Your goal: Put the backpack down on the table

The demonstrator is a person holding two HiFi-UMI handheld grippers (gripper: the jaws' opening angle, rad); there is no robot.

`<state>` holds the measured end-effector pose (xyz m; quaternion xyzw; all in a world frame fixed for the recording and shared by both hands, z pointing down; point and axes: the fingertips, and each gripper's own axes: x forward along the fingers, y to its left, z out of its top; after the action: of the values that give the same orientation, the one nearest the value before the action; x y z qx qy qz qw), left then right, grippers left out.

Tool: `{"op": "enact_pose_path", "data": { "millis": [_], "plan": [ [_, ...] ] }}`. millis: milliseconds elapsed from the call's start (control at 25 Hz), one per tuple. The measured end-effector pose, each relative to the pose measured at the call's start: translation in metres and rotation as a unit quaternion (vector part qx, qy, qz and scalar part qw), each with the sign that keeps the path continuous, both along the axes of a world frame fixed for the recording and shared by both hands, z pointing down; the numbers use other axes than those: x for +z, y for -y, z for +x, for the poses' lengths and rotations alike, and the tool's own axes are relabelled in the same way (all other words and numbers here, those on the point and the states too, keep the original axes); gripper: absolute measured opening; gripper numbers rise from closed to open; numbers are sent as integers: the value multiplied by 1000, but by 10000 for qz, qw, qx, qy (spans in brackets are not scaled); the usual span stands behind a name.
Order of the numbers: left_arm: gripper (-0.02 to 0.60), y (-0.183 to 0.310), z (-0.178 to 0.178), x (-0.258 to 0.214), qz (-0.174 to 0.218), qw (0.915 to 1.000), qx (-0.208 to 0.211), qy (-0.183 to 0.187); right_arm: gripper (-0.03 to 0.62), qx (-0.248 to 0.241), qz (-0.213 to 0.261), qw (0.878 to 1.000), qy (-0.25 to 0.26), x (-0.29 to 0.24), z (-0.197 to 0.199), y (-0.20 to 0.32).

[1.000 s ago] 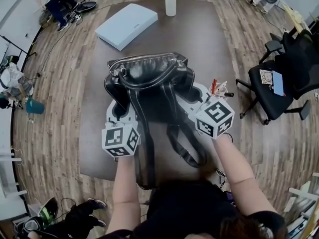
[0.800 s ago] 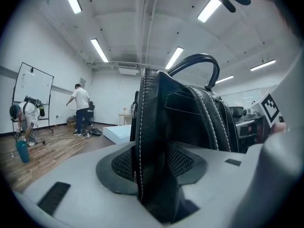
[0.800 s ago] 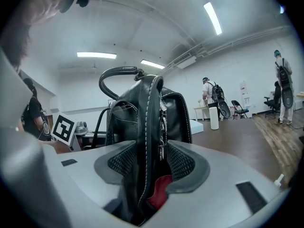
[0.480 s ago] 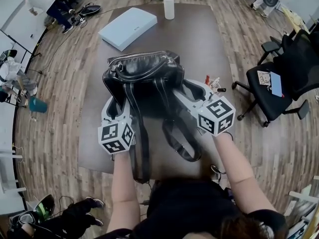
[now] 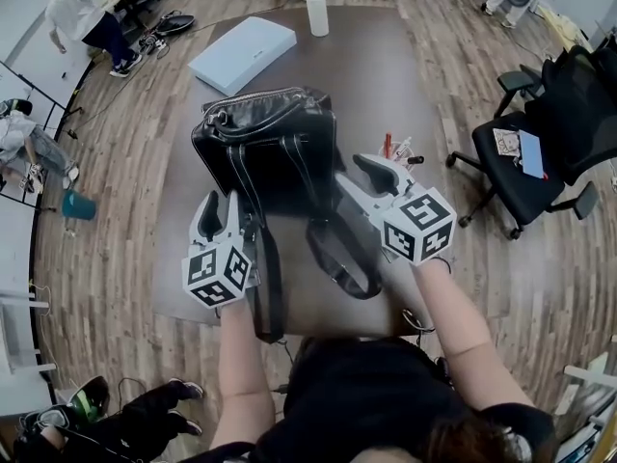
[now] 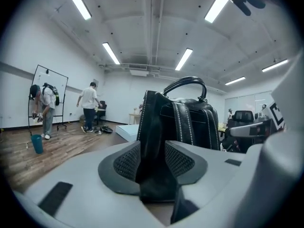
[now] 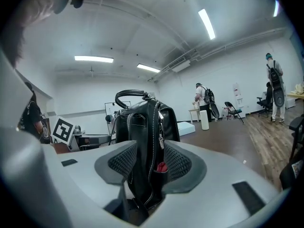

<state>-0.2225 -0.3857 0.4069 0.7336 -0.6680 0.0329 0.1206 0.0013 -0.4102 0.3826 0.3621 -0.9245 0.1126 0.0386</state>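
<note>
In the head view the backpack (image 5: 265, 148) stands upright on the worktop (image 5: 386, 75) between the left gripper (image 5: 218, 212) and the right gripper (image 5: 359, 179). The set-down looks done, and next both need drawing clear without snagging the straps (image 5: 337, 258). The left gripper view shows spread fingers closing slightly, with dark leather between them unpinched, and contact is hard to tell. The right gripper view shows likewise, with the backpack's base hidden.

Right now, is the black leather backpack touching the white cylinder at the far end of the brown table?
Apart. The head view shows bare brown table between the black leather backpack and the white cylinder.
</note>
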Motion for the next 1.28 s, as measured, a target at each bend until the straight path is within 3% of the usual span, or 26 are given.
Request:
{"op": "enact_pose_path", "data": {
  "millis": [480,800,1280],
  "plan": [
    [71,-48,49,-28,223,9989,398,-60,94,110,39,9999,116,-8,10,-36],
    [49,-64,60,-35,211,9986,475,-8,18,146,-22,9997,213,-11,13,-53],
    [44,-73,75,-25,-93,9983,567,122,17,194,-139,9996,116,-1,17,-67]
  ]
}}
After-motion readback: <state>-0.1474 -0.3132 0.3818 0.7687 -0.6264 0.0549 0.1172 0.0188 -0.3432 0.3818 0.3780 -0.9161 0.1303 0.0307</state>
